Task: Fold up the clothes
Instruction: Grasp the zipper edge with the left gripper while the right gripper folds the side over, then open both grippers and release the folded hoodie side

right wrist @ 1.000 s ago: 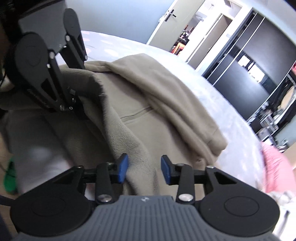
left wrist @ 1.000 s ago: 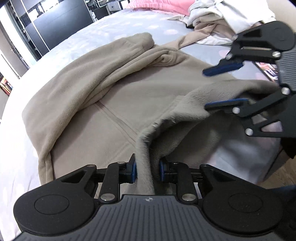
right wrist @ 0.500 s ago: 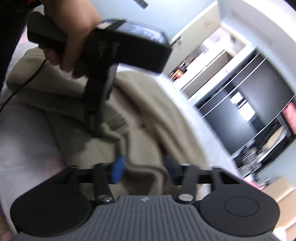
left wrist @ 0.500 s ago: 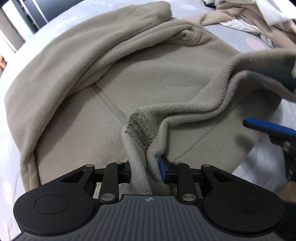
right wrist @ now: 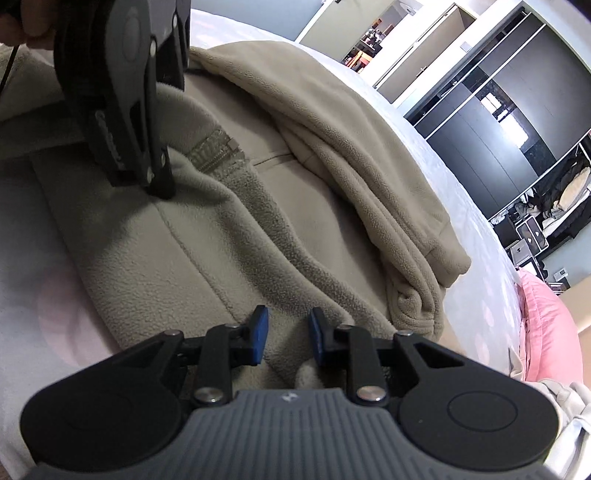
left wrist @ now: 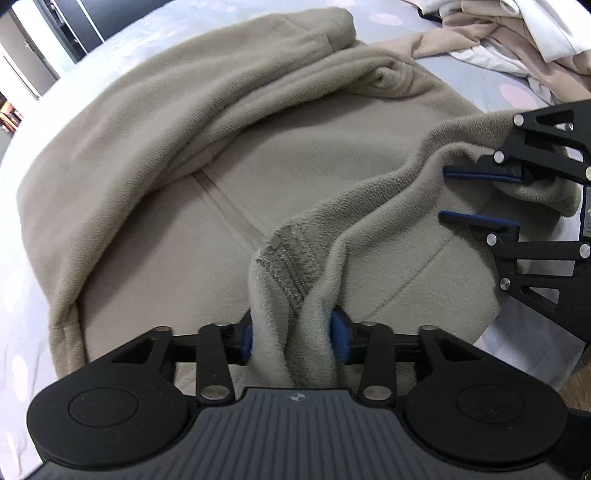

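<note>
Fleece jacket [left wrist: 229,192], beige, zip-fronted, lying spread on a bed [left wrist: 22,295] covered in a pale sheet with faint pink spots. One sleeve [left wrist: 207,96] is laid in a long fold across the upper body of the garment, its cuff end toward the far side. The zip end [left wrist: 286,254], with visible stitching, stands up in a raised ridge of fabric near the front edge.

Left gripper [left wrist: 293,332]: black linkage, blue pads, pointing steeply down at the jacket's front edge beside the zip. A thick bunch of fleece fills the gap between its pads; the jaws have just been opening, and the cloth bulges between them, touching both pads.

Right gripper [right wrist: 285,334]: same make, seen in the left wrist view at the right edge [left wrist: 476,197]. Its jaws have been closing in the last second. The raised fleece edge runs between its two blue pads, but a gap of cloth shows on either side in its own view, so a firm clamp cannot be confirmed.

Hand [right wrist: 26,22]: part of one shows at the top left corner of the right wrist view, holding the left gripper's body.

Other items: a loose pile of clothes [left wrist: 517,33], beige and white, on the far side of the bed; a pink cushion [right wrist: 546,332] at the bed's end; dark wardrobe doors [right wrist: 480,110] along the wall; open shelving [right wrist: 554,206] holding mixed goods, too small to identify.

Writing: a small emblem sits on each gripper's ribbed grey housing; embossed lettering on the left gripper's arm is illegible.
</note>
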Available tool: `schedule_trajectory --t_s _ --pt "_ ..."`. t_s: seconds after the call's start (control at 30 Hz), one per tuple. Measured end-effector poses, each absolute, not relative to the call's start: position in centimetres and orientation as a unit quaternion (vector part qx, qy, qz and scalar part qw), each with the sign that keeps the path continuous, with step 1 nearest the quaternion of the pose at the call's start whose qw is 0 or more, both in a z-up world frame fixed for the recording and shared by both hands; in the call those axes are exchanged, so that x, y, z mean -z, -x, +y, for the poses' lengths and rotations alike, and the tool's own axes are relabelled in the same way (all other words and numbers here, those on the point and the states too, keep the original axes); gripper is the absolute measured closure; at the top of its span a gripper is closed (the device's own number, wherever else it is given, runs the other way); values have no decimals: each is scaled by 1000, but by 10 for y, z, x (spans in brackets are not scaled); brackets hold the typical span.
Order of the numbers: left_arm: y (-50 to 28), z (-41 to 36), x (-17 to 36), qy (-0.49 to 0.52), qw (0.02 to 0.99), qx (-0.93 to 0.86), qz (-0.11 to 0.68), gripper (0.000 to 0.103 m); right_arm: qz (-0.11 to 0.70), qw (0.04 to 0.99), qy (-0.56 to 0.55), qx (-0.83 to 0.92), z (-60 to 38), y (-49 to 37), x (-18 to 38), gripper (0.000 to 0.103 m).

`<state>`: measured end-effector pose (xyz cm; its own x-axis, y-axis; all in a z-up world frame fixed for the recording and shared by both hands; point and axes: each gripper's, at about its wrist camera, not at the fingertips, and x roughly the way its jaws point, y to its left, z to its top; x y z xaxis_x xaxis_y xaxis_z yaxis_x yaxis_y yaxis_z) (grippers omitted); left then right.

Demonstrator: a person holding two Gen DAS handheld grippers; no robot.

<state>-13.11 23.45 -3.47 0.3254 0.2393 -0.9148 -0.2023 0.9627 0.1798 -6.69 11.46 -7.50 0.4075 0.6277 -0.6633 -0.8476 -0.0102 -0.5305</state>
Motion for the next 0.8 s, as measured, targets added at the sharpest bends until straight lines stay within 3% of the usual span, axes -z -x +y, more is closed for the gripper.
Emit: schedule_trajectory --t_s 0.23,0.8 --pt "151 219 18 -26 831 -142 537 46 116 696 471 -529 117 65 76 76" --pt "243 200 6 25 838 -229 495 40 106 693 485 -522 112 77 74 74"
